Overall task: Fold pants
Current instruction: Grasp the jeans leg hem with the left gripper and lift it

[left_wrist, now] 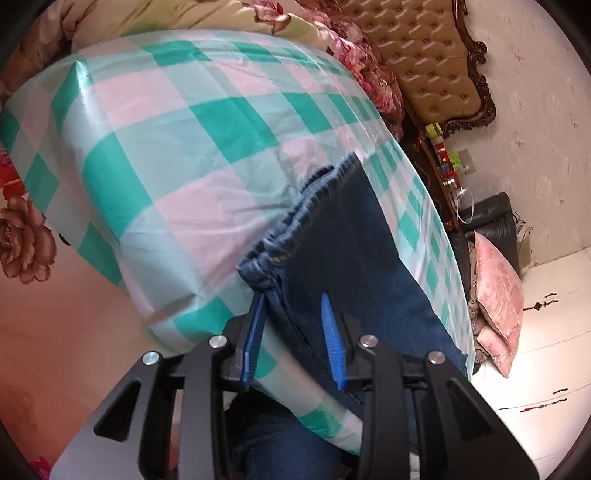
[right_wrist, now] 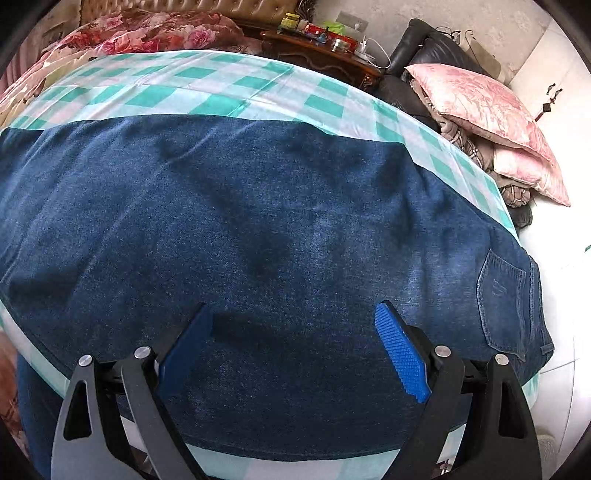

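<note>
**Both grippers over the jeans, jaws apart**

My left gripper (left_wrist: 293,336) points along the jeans' edge, tilted. Its jaws stand partly apart with a bunched denim hem between them. I cannot say for sure whether the pads touch the cloth. My right gripper (right_wrist: 293,347) hovers low over the middle of the jeans (right_wrist: 258,229), jaws spread wide, holding nothing.

The jeans lie flat on a green-and-pink checked cloth (left_wrist: 177,147) spread over a bed. A floral quilt (right_wrist: 147,31) sits at the far end before a tufted headboard (left_wrist: 428,62). A pink pillow (right_wrist: 491,122) rests off to the right beside a cluttered wooden nightstand (right_wrist: 321,51).

A back pocket (right_wrist: 506,295) shows right of my right jaws.
</note>
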The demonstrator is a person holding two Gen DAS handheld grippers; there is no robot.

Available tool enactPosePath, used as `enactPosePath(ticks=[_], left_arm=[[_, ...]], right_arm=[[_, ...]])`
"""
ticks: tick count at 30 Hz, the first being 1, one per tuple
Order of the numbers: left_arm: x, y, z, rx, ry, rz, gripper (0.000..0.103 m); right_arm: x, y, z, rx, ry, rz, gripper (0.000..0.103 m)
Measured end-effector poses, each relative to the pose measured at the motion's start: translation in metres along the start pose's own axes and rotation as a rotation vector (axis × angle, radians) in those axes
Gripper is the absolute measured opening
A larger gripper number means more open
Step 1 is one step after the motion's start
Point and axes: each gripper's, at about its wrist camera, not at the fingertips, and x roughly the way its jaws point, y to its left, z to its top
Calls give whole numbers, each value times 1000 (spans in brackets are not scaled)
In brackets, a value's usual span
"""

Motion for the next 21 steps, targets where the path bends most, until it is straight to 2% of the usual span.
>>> enactPosePath(ticks=[4,10,15,21], left_arm=[[4,3,3,-27,-2,-37,29],[7,10,5,-54,-11,-57,16],[5,9,3,-46,-34,-72,8],[-10,-11,1,9,-79,-92,6]], right_arm=[[-1,0,-4,0,-3,-6,85],[4,1,1,-5,-2,-10,85],[5,0,1,-1,0,2,85],[9,-6,4,14,24,41,85]])
